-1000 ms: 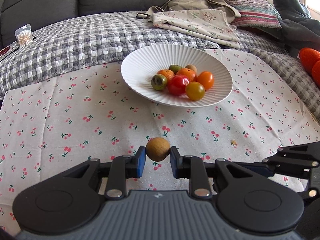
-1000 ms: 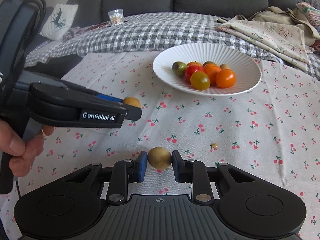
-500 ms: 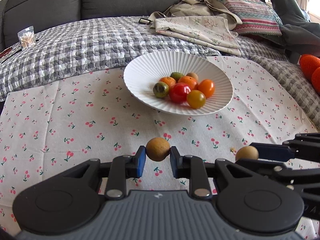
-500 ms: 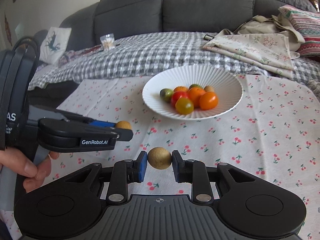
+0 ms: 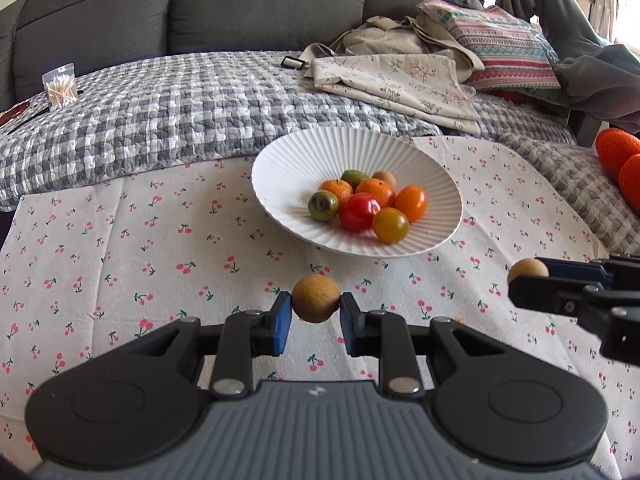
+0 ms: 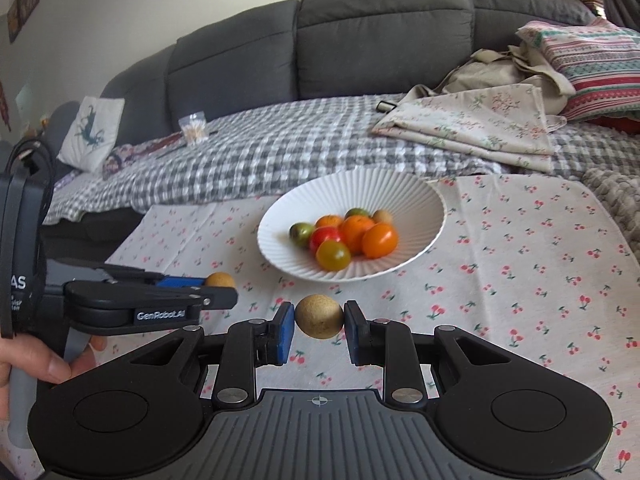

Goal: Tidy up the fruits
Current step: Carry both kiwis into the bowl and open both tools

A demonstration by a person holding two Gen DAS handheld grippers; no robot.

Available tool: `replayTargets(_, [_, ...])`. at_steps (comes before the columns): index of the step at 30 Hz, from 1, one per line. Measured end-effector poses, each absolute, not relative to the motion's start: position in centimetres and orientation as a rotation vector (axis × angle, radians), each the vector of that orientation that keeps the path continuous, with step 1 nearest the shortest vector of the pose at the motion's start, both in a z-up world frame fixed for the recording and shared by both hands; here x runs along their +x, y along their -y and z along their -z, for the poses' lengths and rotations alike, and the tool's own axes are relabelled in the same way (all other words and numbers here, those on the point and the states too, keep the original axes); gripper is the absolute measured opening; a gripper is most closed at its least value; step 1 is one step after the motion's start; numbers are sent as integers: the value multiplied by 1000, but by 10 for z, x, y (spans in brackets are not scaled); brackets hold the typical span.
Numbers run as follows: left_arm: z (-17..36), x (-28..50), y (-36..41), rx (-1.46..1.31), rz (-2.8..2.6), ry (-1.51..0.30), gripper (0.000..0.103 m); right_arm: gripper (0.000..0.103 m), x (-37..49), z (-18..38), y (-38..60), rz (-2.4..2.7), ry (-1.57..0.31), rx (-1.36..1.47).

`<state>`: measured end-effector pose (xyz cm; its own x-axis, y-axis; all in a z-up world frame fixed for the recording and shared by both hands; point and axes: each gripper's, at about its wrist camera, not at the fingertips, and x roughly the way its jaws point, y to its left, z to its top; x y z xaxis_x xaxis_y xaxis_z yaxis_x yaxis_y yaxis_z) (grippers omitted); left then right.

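Note:
My left gripper [image 5: 316,314] is shut on a small round brown fruit [image 5: 316,298], held above the cherry-print cloth [image 5: 140,256]. My right gripper [image 6: 319,326] is shut on a second brown fruit [image 6: 320,316], also lifted off the cloth. Each gripper shows in the other's view: the right one [image 5: 524,278] with its fruit [image 5: 528,270] at the right edge, the left one [image 6: 218,286] with its fruit [image 6: 220,280] at the left. Ahead of both stands a white ribbed plate [image 5: 288,168] [image 6: 400,192] holding several orange, red, yellow and green small fruits [image 5: 360,211] [image 6: 348,236].
A grey checked blanket [image 5: 160,112] lies behind the cloth, with folded floral fabric [image 5: 400,80] and a striped cushion [image 5: 504,52] at the back right. A bag of toothpicks [image 5: 60,88] sits far left. A hand [image 6: 36,364] holds the left gripper's handle. Orange objects [image 5: 618,152] lie at right.
Both grippers have risen with their brown fruits and tipped up, so the sofa shows more. The right gripper has come into the left wrist view at the right edge.

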<state>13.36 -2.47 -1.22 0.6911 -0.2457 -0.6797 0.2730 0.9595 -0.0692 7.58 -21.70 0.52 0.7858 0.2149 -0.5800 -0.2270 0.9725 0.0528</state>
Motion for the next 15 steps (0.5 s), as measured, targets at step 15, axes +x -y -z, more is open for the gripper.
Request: replayTargets(15, [-4, 132, 20, -21, 283, -670, 24, 25, 76, -17, 233, -200, -579, 13])
